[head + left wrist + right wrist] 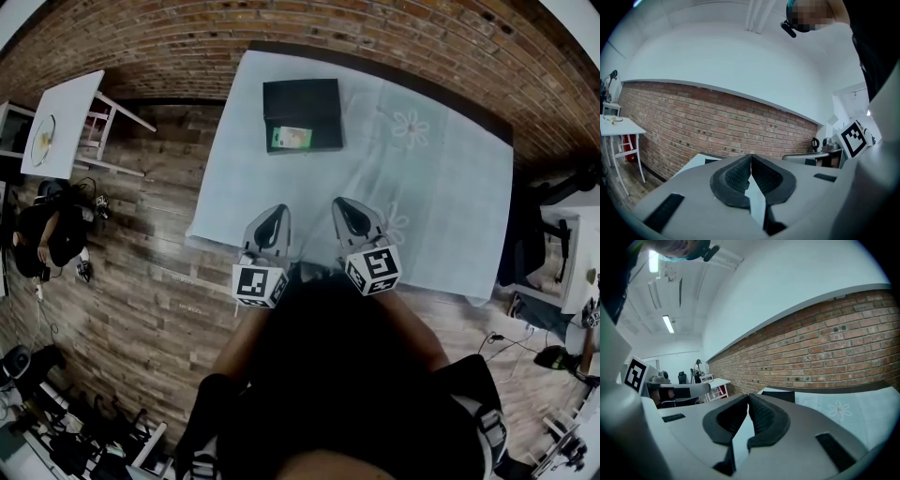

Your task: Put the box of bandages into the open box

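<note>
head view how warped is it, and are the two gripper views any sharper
Head view: strong fisheye, the brick wall curves round the table. Left gripper view: same bowing, bricks crisp, the left tool looms large. Right gripper view: ceiling strip light glares, bricks sharp.

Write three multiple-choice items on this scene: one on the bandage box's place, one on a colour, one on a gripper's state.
1. Where is the green bandage box relative to the black open box? A inside it; B left of it, apart; C behind it.
2. The tablecloth's colour? A red; B pale blue; C yellow.
3. The right gripper is: A wide open; B shut on the bandage box; C shut, empty.
Key: A, it lies within the box's walls; B, the head view shows it; C, pads meet, nothing between.
</note>
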`<state>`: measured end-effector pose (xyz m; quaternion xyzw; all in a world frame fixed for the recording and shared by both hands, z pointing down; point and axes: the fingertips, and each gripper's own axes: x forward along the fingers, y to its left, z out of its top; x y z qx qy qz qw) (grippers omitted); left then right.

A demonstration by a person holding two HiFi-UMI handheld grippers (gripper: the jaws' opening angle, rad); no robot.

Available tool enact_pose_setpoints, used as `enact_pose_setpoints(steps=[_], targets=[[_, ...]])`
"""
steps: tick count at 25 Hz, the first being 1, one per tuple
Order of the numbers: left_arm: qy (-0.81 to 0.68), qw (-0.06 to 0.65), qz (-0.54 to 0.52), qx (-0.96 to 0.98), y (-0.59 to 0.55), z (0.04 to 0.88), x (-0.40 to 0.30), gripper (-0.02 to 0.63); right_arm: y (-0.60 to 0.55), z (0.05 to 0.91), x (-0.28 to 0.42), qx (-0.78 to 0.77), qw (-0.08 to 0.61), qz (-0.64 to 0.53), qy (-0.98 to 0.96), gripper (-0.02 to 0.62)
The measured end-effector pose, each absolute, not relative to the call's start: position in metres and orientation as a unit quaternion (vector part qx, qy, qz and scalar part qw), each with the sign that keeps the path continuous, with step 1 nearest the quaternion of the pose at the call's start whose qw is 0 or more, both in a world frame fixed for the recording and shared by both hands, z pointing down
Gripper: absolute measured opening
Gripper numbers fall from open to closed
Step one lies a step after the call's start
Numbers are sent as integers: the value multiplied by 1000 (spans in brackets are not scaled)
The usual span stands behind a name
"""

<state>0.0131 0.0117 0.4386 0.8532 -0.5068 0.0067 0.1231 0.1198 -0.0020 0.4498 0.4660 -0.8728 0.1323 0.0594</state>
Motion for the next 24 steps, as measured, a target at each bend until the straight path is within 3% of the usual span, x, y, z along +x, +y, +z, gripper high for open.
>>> enact_pose_setpoints(steps=[24], targets=[[-511, 127, 9, 850, 9, 441, 12, 32, -8, 451, 126, 469, 49, 139, -871, 35]])
